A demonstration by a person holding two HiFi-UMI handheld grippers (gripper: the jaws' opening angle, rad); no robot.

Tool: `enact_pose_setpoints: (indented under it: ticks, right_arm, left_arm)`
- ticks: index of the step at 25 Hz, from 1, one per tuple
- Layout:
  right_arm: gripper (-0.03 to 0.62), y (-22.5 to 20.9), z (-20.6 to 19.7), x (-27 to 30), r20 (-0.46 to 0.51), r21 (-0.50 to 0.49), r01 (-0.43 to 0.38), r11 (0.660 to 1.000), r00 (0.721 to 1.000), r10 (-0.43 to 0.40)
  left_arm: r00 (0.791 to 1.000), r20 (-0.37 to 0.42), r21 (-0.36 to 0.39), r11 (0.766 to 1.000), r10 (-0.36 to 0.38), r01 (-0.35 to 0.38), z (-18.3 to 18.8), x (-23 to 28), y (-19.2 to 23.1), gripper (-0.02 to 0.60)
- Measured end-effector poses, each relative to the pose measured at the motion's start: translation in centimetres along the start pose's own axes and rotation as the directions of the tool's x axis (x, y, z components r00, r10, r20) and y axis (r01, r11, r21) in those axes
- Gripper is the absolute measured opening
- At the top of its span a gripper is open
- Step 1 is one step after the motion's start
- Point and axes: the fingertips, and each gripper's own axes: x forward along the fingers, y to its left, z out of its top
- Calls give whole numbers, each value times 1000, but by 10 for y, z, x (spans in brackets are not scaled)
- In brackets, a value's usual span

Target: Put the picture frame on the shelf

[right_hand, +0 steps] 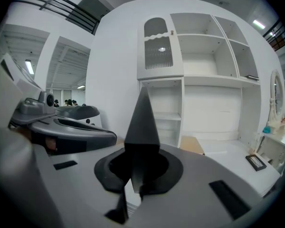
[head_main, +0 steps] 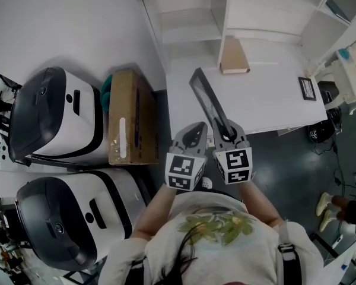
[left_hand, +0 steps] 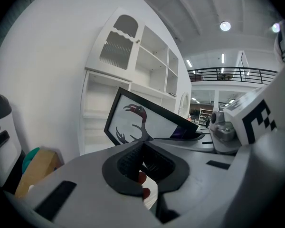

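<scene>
Two white-and-black machines sit on the floor at my far left, one (head_main: 56,114) beyond the other (head_main: 65,218). A cardboard box (head_main: 129,116) stands just beside the farther one, against the worktop's left side.

My left gripper (head_main: 200,125) is clenched on nothing, its jaws meeting at the tip in its own view (left_hand: 142,144). It hangs just beside my right gripper (head_main: 221,123), over the near edge of the white worktop (head_main: 267,100).

The right gripper (right_hand: 142,148) is clamped on the near end of the picture frame (head_main: 206,97). The frame is in the air above the worktop, standing on edge. Its long axis runs away from me and a little left, towards the white shelf unit (head_main: 190,16). From the right gripper view it shows edge-on as a dark spike (right_hand: 142,122). From the left gripper view its face (left_hand: 147,120) turns my way, with a dark drawing, probably a long-necked bird.

Further right, a flat brown box (head_main: 233,57) lies at the foot of the shelf unit. A small dark-framed item (head_main: 307,88) lies near the worktop's right edge.
</scene>
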Motion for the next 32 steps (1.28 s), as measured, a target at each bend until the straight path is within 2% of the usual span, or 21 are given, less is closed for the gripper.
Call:
enact_pose_setpoints:
  ticks: [11, 32]
  right_arm:
    - [35, -18, 0, 51, -39, -1, 4, 1000, 999, -4]
    - [35, -43, -18, 126, -129, 4, 26, 1000, 991, -25]
  left_arm:
    - [1000, -21, -17, 1000, -1, 0, 7, 39, 38, 23]
    - [997, -63, -34, 999, -36, 34, 12, 92, 85, 23]
